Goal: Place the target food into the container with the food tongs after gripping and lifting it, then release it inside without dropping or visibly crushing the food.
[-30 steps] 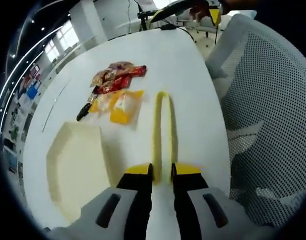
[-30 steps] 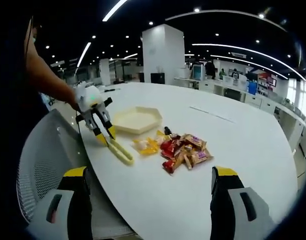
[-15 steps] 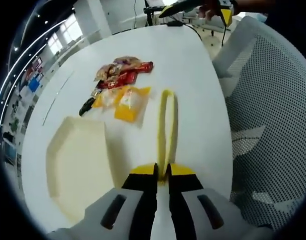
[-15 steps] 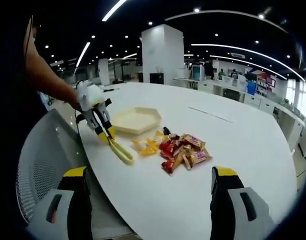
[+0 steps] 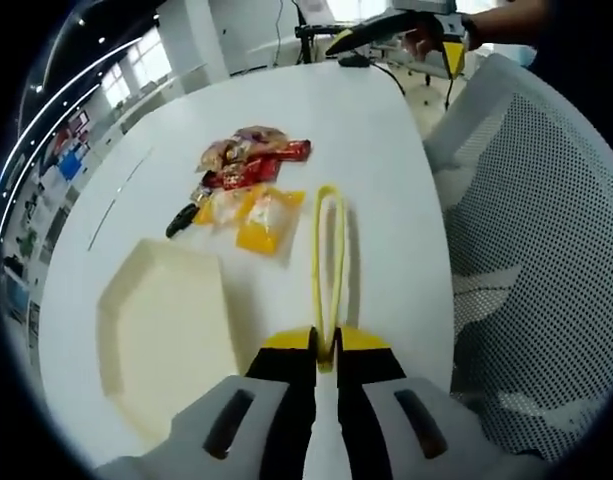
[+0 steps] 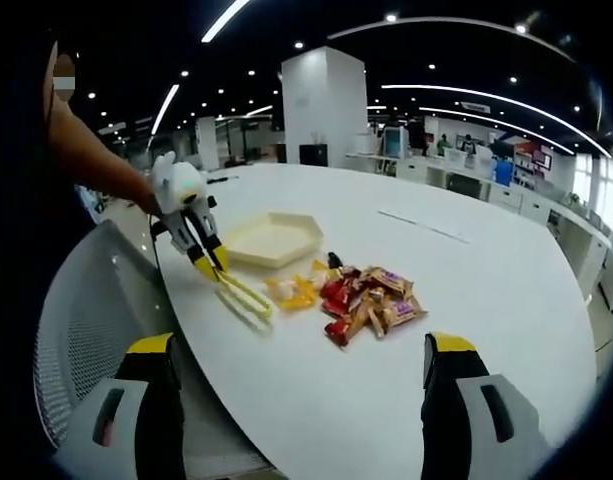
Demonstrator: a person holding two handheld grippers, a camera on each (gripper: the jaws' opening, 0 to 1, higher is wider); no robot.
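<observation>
Left gripper view
Left gripper (image 5: 325, 350): clamped on yellow tongs (image 5: 329, 260).
Snack packets (image 5: 248, 185): beyond tong tips.
Container (image 5: 164, 335): beside tongs.

Right gripper view
Right gripper (image 6: 298, 365): jaws spread wide, nothing held.
Table (image 6: 406, 400): carries everything.

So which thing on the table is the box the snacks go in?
Look at the big white table. Near the edge by the mesh chair, next to the pile of snack packets, sits the container. Unlike the colourful wrappers, it is a pale cream tray with six sides and nothing in it.
</observation>
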